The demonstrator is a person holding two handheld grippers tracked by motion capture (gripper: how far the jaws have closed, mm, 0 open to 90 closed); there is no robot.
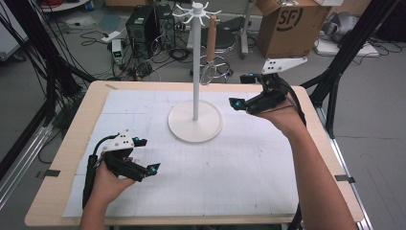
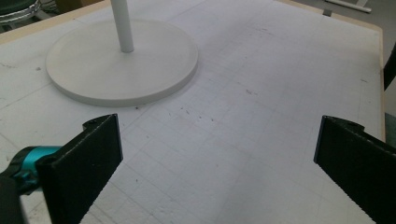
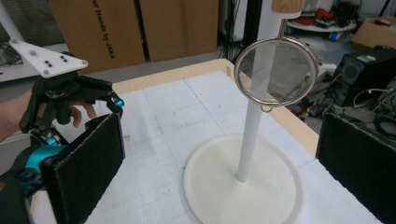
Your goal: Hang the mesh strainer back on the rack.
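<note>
A white hook stand rises from a round base at the middle back of the table. A wire-mesh strainer with a wooden handle hangs from one of its top hooks, and its mesh bowl hangs free beside the pole. My right gripper is raised to the right of the stand, open, with nothing between its jaws; the strainer is ahead of them, apart. My left gripper rests low at the front left, open and empty, facing the stand's base.
A white gridded mat covers the wooden table. Behind the table, on the floor, are a cardboard box, computer towers and loose cables. Black frame struts stand at both sides.
</note>
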